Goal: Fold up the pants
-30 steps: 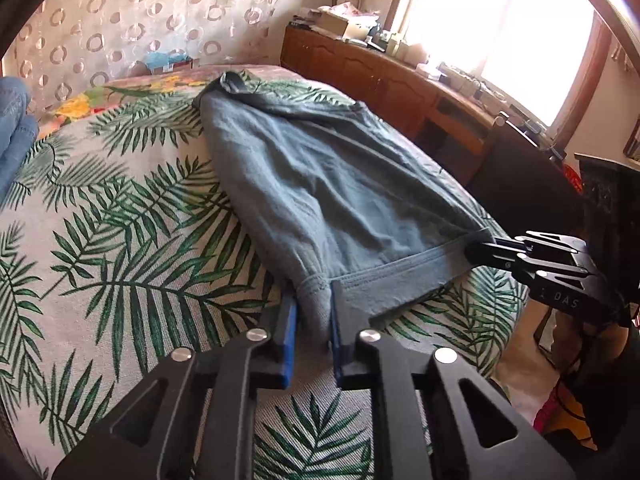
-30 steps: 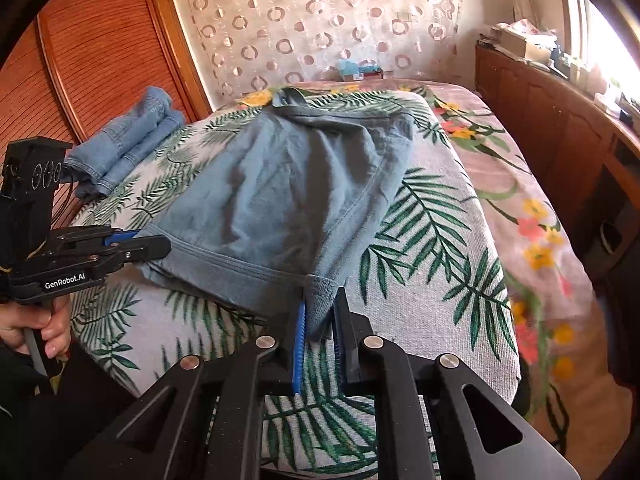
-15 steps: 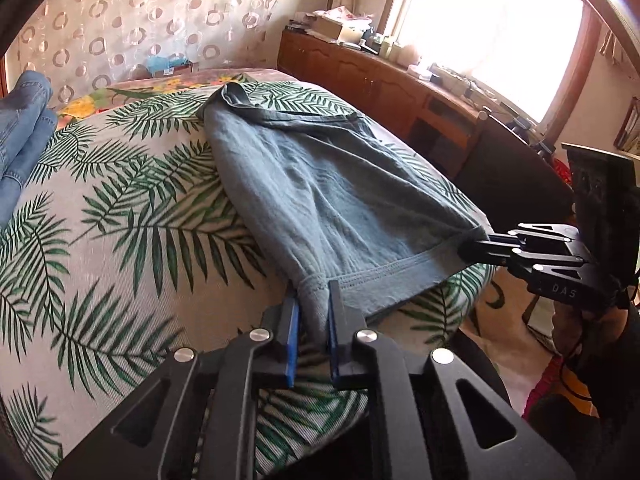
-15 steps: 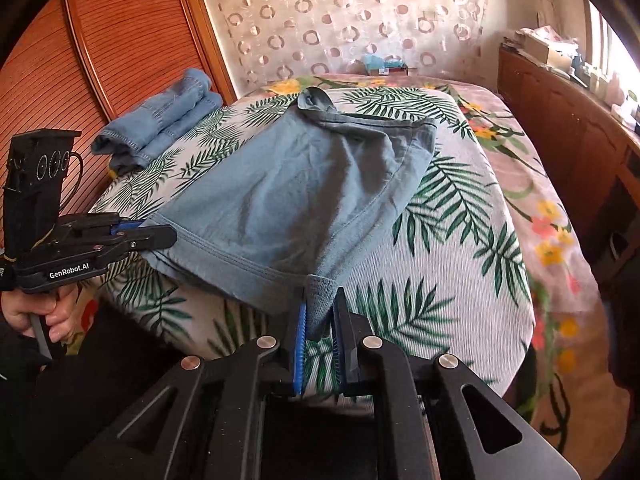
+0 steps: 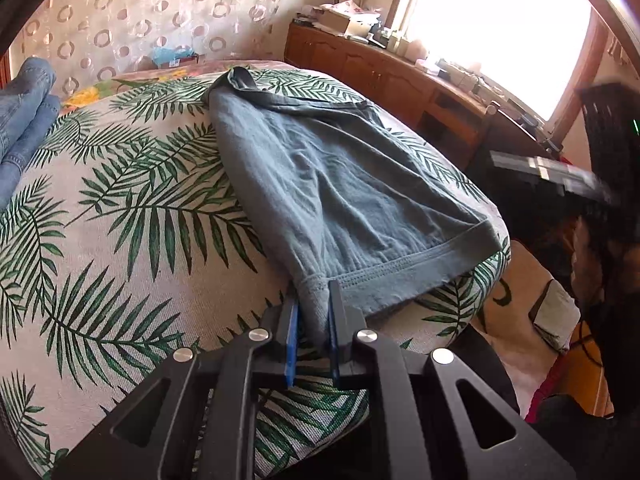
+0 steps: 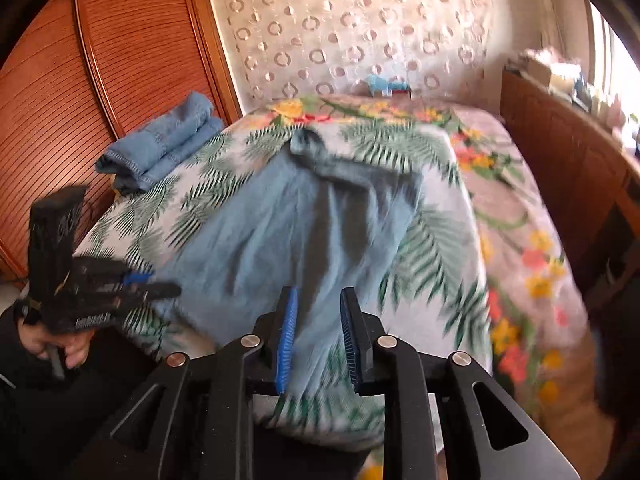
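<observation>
One pair of gray pants on the bed. Left gripper pinching its near-edge corner. Right gripper open, holding nothing. One folded jeans pile at far left edge.

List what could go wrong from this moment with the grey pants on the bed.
1. Only the left gripper pinches the waistband of the grey pants; the right gripper is open, so a one-sided pull may skew or bunch them.
2. The waistband sits at the near edge of the bed; if dropped, it might slide off.
3. The right view is blurred, so a regrasp may miss the corner.
</observation>
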{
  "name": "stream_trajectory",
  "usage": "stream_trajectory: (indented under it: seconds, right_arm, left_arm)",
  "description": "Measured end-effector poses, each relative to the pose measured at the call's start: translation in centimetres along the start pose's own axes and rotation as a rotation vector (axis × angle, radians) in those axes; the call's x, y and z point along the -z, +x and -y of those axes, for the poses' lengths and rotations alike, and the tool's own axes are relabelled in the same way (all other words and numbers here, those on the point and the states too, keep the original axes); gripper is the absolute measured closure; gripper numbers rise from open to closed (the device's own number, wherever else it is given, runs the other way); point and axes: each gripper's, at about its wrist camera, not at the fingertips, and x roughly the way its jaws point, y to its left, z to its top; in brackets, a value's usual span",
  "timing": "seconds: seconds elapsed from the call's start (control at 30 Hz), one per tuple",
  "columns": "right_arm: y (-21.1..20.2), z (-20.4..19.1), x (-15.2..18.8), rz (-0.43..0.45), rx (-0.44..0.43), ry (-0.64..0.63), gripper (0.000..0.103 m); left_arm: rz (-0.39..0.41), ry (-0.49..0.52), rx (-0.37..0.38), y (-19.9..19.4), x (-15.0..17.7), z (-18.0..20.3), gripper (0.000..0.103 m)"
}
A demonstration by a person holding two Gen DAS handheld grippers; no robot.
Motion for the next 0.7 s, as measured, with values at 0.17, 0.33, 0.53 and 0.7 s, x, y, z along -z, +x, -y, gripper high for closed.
stream_trajectory:
  seconds: [0.17, 0.33, 0.53, 0.7]
  right_arm:
    - [3.3, 0.5, -4.6, 0.033, -0.015, -0.068, 0.075]
    - [9.4, 0.5, -7.9, -0.016, -0.040, -0.150, 0.074]
    - [17.0, 1.4, -11.4, -0.107, -0.041, -0.198, 0.074]
    - [19.7, 1.4, -12.7, -0.163, -0.048, -0.239, 0.074]
  left_arm:
    - [0.000, -0.016, -0.025, -0.8, -0.8, -0.1, 0.081]
    - [0.029, -0.020, -0.053, -1.5, -1.6, -0.8, 0.072]
    - [0.002, -0.034, -0.054, -0.1, -1.4, -1.5, 0.072]
    - [-0.016, -0.027, -0.055, 0.7, -1.2, -1.5, 0.072]
